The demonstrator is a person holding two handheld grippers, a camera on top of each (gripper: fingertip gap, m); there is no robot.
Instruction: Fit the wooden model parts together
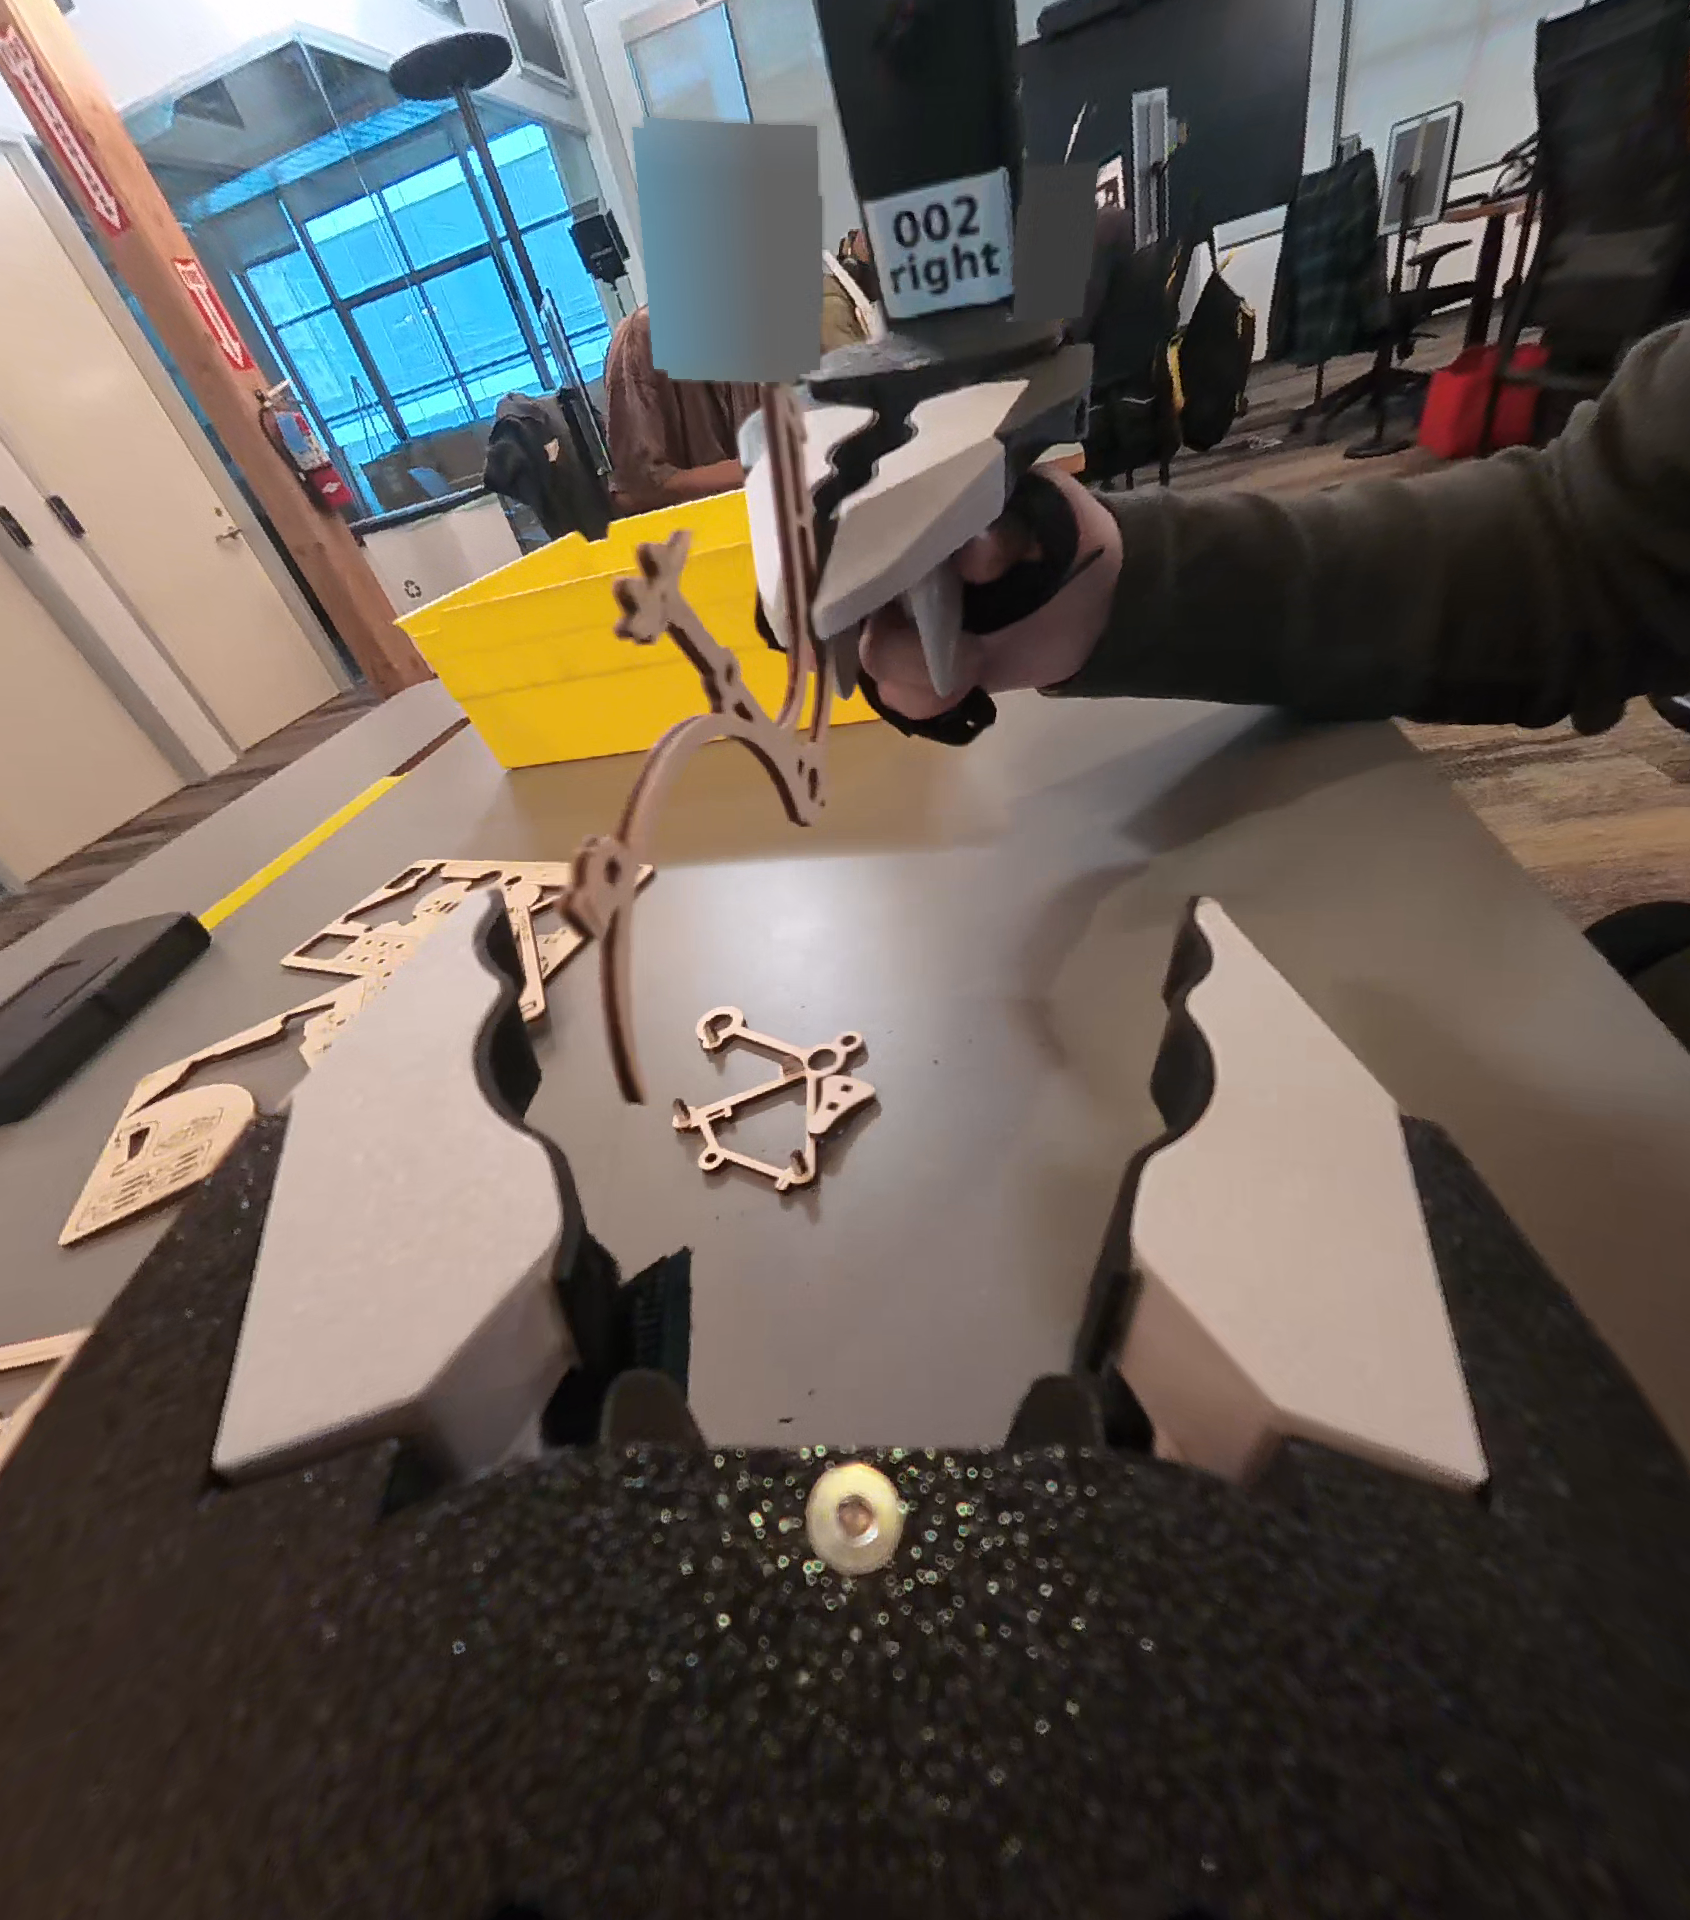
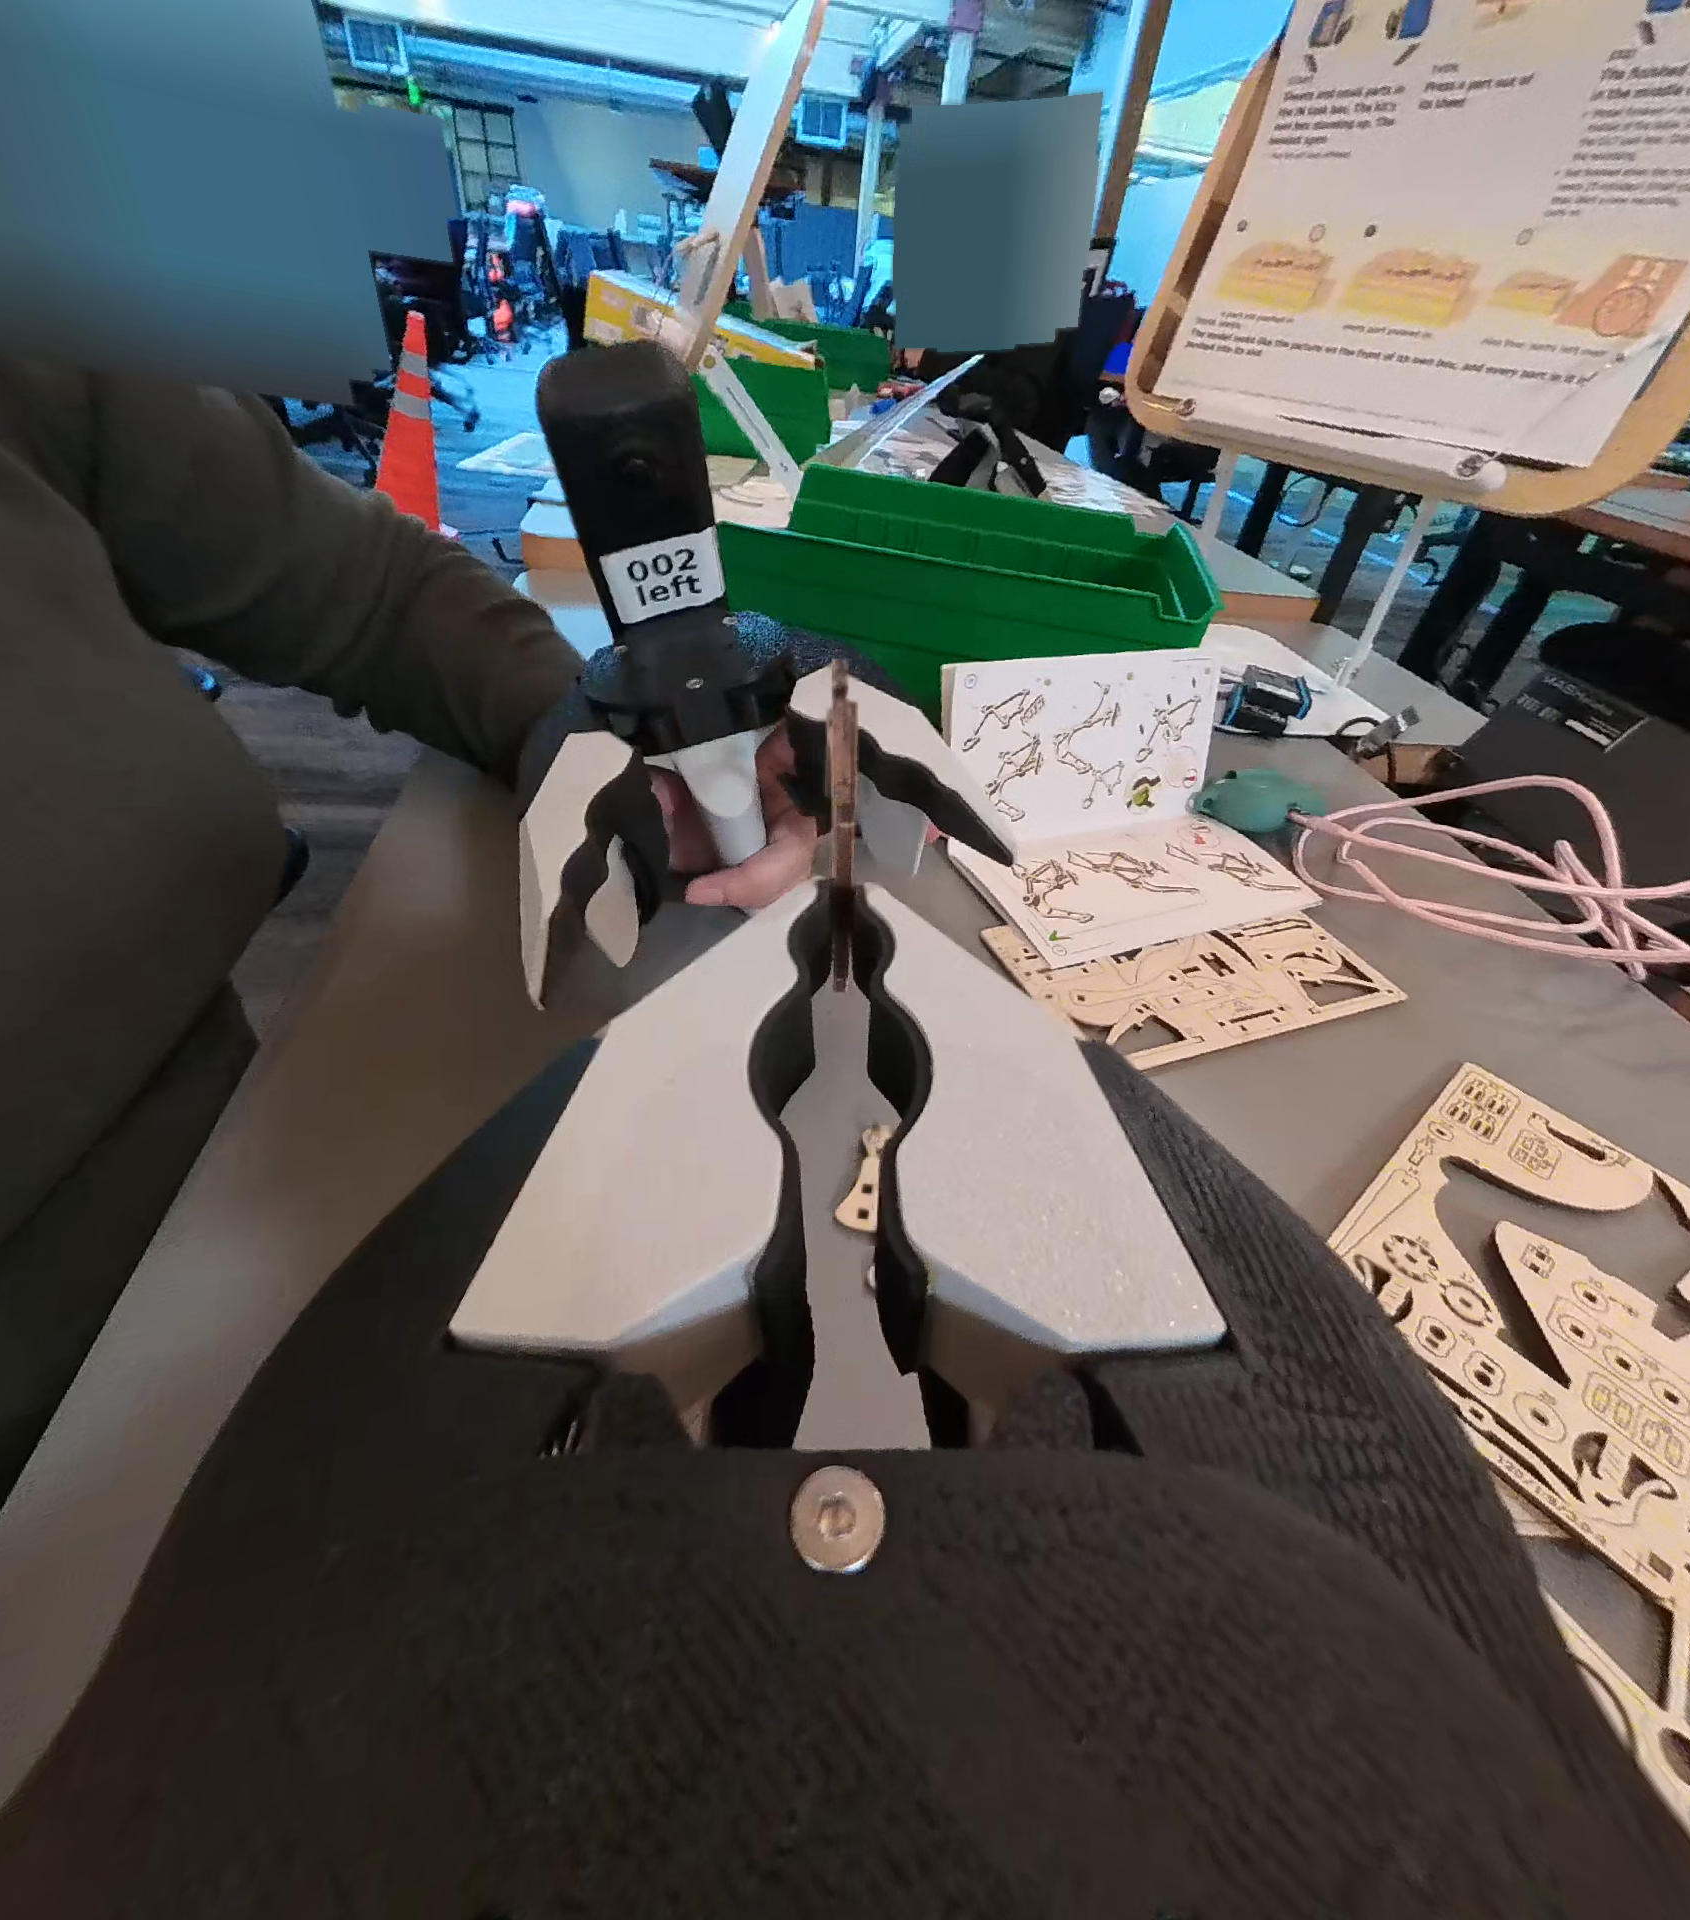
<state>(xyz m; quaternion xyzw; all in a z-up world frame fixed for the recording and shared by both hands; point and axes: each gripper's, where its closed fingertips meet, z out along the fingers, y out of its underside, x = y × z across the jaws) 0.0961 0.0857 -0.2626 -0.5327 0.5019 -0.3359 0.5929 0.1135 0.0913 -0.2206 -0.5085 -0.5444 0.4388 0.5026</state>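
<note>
My right gripper [image 1: 799,582] is shut on a thin curved wooden assembly [image 1: 695,727] and holds it in the air above the grey table [image 1: 924,935]. In the right wrist view that assembly [image 2: 843,831] shows edge-on, pinched at my fingertips [image 2: 846,914]. My left gripper [image 1: 841,956] is open and empty, low over the table. A flat wooden frame part [image 1: 773,1112] lies on the table between its fingers. The left gripper [image 2: 716,862] shows open in the right wrist view, just beyond the held assembly. A small wooden piece [image 2: 867,1195] lies on the table under my right gripper.
Punched-out wooden sheets lie to the left [image 1: 425,935] and at the right [image 2: 1547,1299] [image 2: 1215,987]. An open instruction booklet [image 2: 1101,800], a green bin [image 2: 966,582], pink cables [image 2: 1599,862], a yellow bin [image 1: 592,644] and a black box [image 1: 41,1018] stand around the table. My hands' fingertips stand some 5 cm from each other.
</note>
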